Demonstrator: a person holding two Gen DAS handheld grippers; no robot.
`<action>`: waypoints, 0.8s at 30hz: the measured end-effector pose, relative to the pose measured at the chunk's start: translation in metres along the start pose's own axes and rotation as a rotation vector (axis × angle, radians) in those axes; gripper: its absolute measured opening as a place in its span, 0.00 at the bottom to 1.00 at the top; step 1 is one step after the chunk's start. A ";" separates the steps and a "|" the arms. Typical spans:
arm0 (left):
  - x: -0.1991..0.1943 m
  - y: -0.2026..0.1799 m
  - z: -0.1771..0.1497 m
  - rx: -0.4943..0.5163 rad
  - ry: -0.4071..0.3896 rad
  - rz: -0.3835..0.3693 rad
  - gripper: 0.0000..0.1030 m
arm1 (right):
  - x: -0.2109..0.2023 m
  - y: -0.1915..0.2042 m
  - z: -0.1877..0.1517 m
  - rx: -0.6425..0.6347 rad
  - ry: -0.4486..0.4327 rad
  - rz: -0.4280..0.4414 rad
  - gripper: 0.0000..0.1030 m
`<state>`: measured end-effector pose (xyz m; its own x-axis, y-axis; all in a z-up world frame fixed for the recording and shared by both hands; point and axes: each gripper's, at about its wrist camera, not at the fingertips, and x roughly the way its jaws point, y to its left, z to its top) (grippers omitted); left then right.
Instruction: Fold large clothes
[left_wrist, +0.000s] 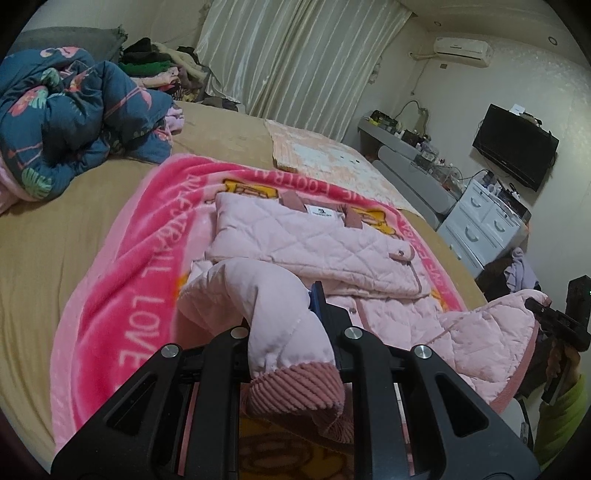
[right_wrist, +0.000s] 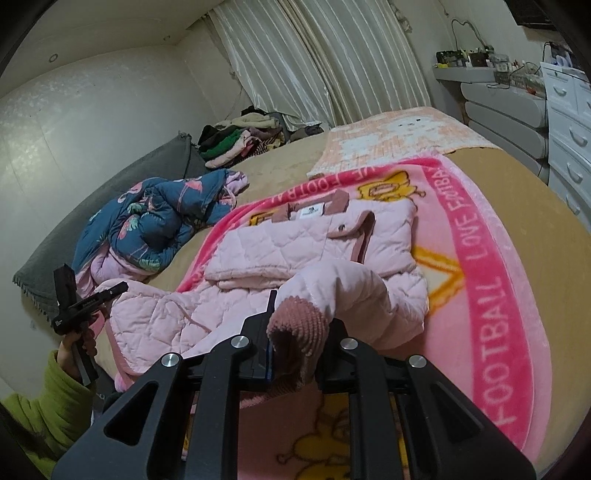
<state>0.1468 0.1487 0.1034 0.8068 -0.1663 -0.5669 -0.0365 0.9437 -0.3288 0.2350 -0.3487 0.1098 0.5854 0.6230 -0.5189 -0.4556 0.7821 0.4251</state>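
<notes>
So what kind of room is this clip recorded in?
Most likely a home bedroom: a large bed with a crumpled quilt, a curtained window, and white drawers under a wall TV.

Dim, even indoor light; soft shadows; heavy fisheye warp, dark corners.

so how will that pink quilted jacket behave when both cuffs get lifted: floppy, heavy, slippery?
Likely floppy: the pink quilted jacket drapes and bends where the left hand-held gripper holds a cuff. Probably light for its bulk, since the padding looks puffy. The ribbed cuff in the right hand-held gripper should grip well; the smooth shell may slide on the fleece blanket.
</notes>
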 end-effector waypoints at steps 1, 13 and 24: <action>0.001 -0.001 0.002 0.002 -0.001 0.001 0.09 | 0.002 0.000 0.003 -0.001 -0.004 0.001 0.14; 0.023 -0.002 0.029 0.030 -0.015 0.070 0.09 | 0.022 -0.015 0.034 0.043 -0.071 0.017 0.14; 0.060 0.006 0.056 0.043 -0.012 0.115 0.09 | 0.056 -0.038 0.065 0.089 -0.120 -0.016 0.14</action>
<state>0.2276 0.1601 0.1098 0.8057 -0.0531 -0.5899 -0.1041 0.9678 -0.2293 0.3288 -0.3440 0.1133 0.6708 0.6001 -0.4358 -0.3872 0.7845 0.4844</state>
